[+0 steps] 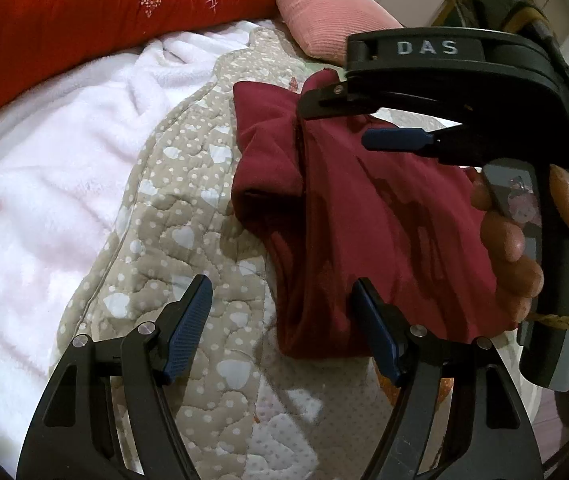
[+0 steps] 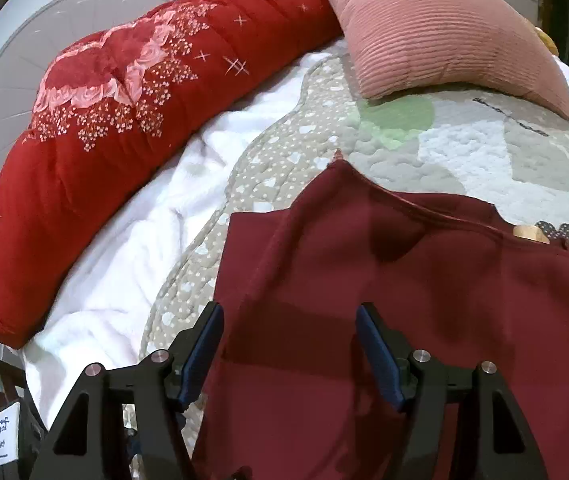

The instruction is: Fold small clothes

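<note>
A dark maroon garment (image 1: pixel 348 208) lies partly folded on a beige quilt (image 1: pixel 188 216) with white hearts. My left gripper (image 1: pixel 284 320) is open, its right finger over the garment's near edge and its left finger over the quilt. My right gripper (image 1: pixel 348 124) shows in the left wrist view, held above the garment's far part, fingers apart. In the right wrist view the garment (image 2: pixel 384 280) spreads flat below my open right gripper (image 2: pixel 288 344), with a sleeve folded in at its left side.
A red floral padded quilt (image 2: pixel 124 140) lies along the far left. A pink ribbed cushion (image 2: pixel 436 36) sits at the back right. A white fleece blanket (image 1: pixel 44 184) lies left of the beige quilt. A round white fan (image 2: pixel 16 80) stands behind.
</note>
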Demonstrator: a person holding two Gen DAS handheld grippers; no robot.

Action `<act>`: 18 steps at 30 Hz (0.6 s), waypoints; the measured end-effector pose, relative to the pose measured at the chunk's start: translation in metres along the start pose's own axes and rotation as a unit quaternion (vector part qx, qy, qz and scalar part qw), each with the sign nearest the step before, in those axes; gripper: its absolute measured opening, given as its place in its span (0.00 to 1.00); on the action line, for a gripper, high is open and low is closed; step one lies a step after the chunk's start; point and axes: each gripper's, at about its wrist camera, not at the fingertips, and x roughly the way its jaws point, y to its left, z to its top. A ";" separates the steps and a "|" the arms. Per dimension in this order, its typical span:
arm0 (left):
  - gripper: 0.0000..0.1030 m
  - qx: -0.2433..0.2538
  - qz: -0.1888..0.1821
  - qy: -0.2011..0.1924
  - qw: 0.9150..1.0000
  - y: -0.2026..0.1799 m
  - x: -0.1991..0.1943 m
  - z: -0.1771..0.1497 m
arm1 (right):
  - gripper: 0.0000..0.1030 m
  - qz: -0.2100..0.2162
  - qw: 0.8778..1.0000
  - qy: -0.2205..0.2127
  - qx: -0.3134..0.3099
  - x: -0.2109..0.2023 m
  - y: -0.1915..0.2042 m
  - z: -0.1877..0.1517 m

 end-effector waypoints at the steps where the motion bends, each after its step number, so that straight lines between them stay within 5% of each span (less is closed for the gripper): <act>1: 0.71 -0.001 -0.001 0.000 1.000 0.000 0.000 0.000 | 0.65 0.001 1.000 0.003 -0.004 0.002 0.002 0.001; 11: 0.71 -0.043 -0.037 0.005 0.998 0.013 -0.003 0.002 | 0.72 0.005 0.998 0.034 -0.054 0.026 0.027 0.013; 18: 0.72 -0.034 -0.031 0.004 0.999 0.008 -0.003 -0.001 | 0.76 -0.078 0.987 0.059 -0.131 0.052 0.052 0.015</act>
